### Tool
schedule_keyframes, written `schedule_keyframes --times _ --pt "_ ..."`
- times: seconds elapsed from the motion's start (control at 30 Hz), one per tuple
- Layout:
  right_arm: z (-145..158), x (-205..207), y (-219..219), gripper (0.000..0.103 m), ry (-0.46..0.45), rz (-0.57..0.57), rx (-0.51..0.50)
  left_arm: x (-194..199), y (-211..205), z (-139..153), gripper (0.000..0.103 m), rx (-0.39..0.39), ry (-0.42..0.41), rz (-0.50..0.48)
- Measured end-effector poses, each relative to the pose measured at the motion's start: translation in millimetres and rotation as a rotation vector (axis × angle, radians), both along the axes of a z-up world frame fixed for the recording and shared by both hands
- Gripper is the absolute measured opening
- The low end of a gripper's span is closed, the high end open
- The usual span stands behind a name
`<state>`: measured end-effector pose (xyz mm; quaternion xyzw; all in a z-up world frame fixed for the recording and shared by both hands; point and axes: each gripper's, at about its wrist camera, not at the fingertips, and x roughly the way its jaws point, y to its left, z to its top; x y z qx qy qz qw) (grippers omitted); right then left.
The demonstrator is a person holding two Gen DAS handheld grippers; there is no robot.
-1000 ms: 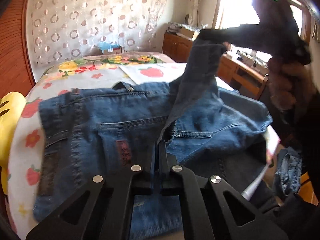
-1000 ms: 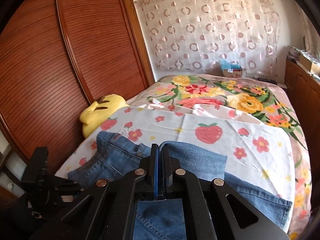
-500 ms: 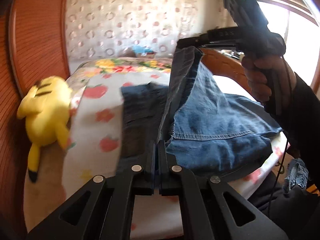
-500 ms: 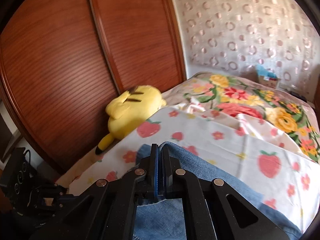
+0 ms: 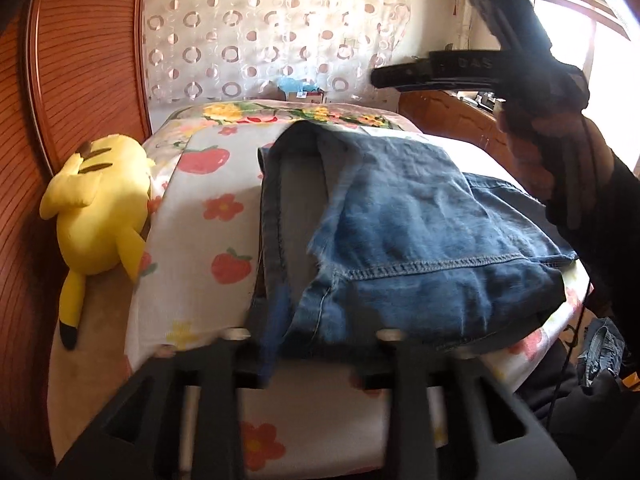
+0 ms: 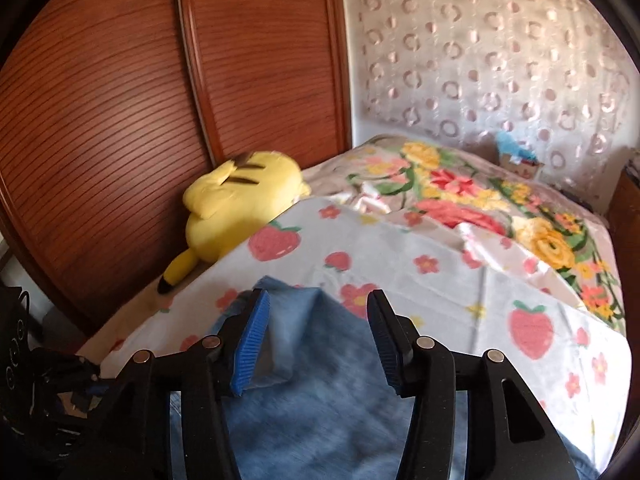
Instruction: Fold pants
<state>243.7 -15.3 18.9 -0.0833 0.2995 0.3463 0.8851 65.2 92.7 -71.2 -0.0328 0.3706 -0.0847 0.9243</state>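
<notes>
Your left gripper (image 5: pixel 316 344) sits low at the near edge of the bed, jaws opening; the picture is smeared there, but the two fingers stand apart with the near hem of the jeans (image 5: pixel 400 232) lying between and just beyond them, and I see no pad pressing the cloth. A dark blue strip runs down between the fingers at the left one; whether it is denim edge or the pad I cannot tell. Your right gripper (image 6: pixel 316 340) is also opening: its blue ribbed pads (image 6: pixel 250 344) stand clearly apart, and a folded corner of the jeans (image 6: pixel 320 392) lies in the gap, close against the left pad, while the right pad is clear of it. The cloth rests on the bed rather than hanging from either tool. In the left wrist view the jeans lie folded over on the strawberry-print sheet (image 5: pixel 208 216), the stitched hem facing you, a darker seam edge along the left side of the pile. The right gripper (image 5: pixel 384 78) shows there too, raised above the far right of the jeans, held in your right hand (image 5: pixel 560 152). A yellow plush toy (image 5: pixel 100 200) lies at the left side of the bed against the wooden wardrobe doors (image 6: pixel 120 120), well apart from the jeans. A floral bedspread (image 6: pixel 480 200) covers the far half of the bed.
</notes>
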Motion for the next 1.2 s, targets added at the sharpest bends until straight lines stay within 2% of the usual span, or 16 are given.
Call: schedule_keyframes --times 0.07,0.13,0.17,0.53,0.8,0.93,1.2 --pt "-4.4 -10.2 -14.4 0.053 -0.004 -0.01 0.005 3.4 -1.2 3.3 0.054 -0.006 -0.008 -0.009" --pt "-10.2 -21.5 -34.3 0.053 -0.022 -0.044 -0.002 5.3 -5.5 6.7 0.067 0.003 -0.021 -0.011" --pt "-14.3 -26.7 -43.7 0.053 -0.025 -0.059 0.0 6.1 -7.1 7.9 0.068 0.005 -0.028 -0.01" --pt "-40.7 -90.3 -155.5 0.053 -0.008 -0.208 0.036 19.5 -39.1 19.0 0.068 0.028 -0.06 -0.037" --pt "-41.7 -134.9 -204.9 0.056 -0.033 -0.29 0.005 34.5 -78.6 19.1 0.068 0.033 -0.05 -0.088" --pt "-45.0 -151.4 -228.9 0.06 -0.029 -0.337 0.027 38.9 -102.3 16.9 0.068 0.04 -0.045 -0.131" --pt "-54.1 -186.6 -270.5 0.061 -0.026 -0.449 0.024 44.2 -145.5 10.4 0.068 0.067 -0.023 -0.2"
